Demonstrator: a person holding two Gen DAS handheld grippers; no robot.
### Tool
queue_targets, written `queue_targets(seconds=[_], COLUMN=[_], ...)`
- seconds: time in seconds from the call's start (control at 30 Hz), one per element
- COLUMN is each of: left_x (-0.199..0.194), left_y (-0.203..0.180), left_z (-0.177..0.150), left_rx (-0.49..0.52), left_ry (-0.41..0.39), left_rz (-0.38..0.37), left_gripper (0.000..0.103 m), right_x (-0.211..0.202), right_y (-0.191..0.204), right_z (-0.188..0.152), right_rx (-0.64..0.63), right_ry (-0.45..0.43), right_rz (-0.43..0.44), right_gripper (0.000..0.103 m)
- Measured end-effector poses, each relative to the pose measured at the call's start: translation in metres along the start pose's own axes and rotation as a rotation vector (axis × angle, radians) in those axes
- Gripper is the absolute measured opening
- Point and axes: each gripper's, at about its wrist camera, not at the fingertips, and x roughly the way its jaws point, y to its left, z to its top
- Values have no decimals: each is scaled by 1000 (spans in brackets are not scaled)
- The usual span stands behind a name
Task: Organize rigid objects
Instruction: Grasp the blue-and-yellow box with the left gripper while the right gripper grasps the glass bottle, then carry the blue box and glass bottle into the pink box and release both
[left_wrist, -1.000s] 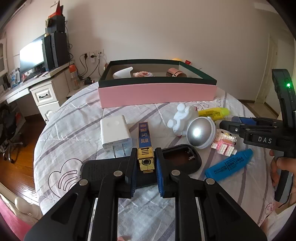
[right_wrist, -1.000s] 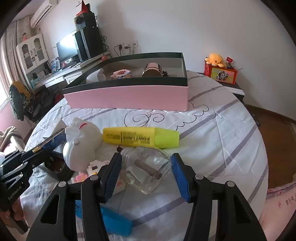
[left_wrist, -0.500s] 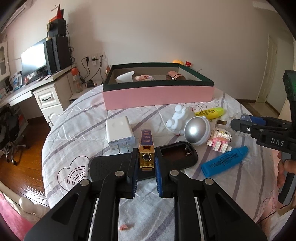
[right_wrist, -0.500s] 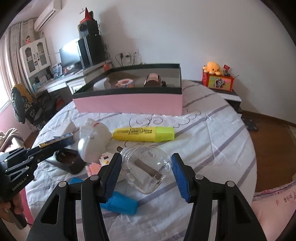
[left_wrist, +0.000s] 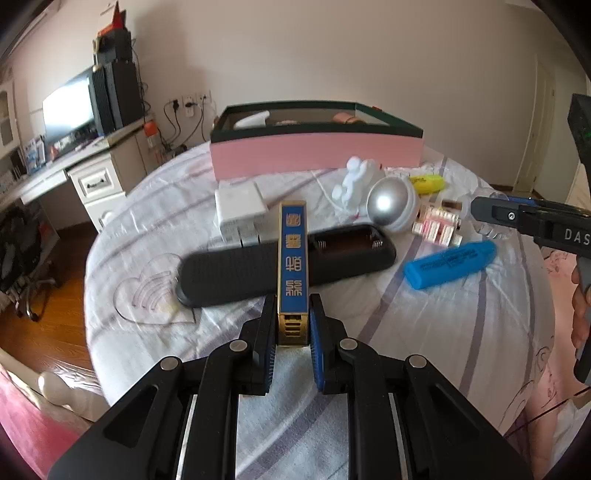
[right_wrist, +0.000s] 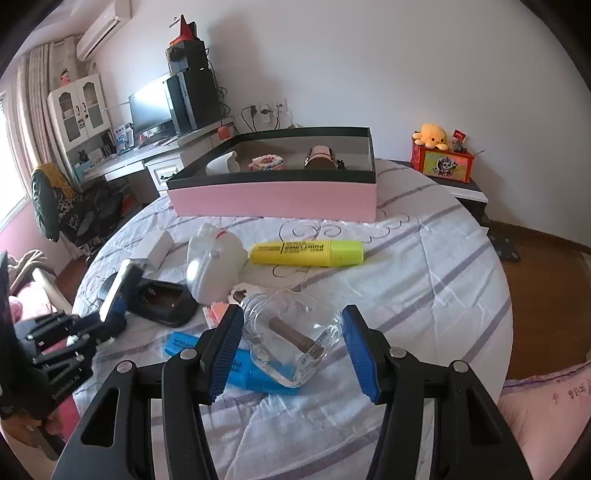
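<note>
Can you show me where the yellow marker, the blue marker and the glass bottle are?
yellow marker (right_wrist: 306, 253), right wrist view, middle of its barrel
blue marker (left_wrist: 448, 264), left wrist view, middle of its body
glass bottle (right_wrist: 291, 338), right wrist view, its clear side

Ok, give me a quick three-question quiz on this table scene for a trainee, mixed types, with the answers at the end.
1. True or false: the left claw is shut on the blue and gold box.
2. What lies between the right claw's open fingers? A) yellow highlighter B) glass bottle C) white charger
3. Fill in: the pink box already holds ___ items.

Key:
1. True
2. B, the glass bottle
3. Three
</note>
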Motion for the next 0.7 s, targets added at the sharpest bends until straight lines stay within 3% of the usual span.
queue_targets(seconds=[0.7], left_x=[3], left_y=[-7], left_z=[8], left_rx=[23], left_ry=[-12], left_rz=[-22], left_gripper=[15], right_x=[8], right_y=[-9], right_z=[-14], right_rx=[41], right_ry=[6], right_rz=[17], right_gripper=[55])
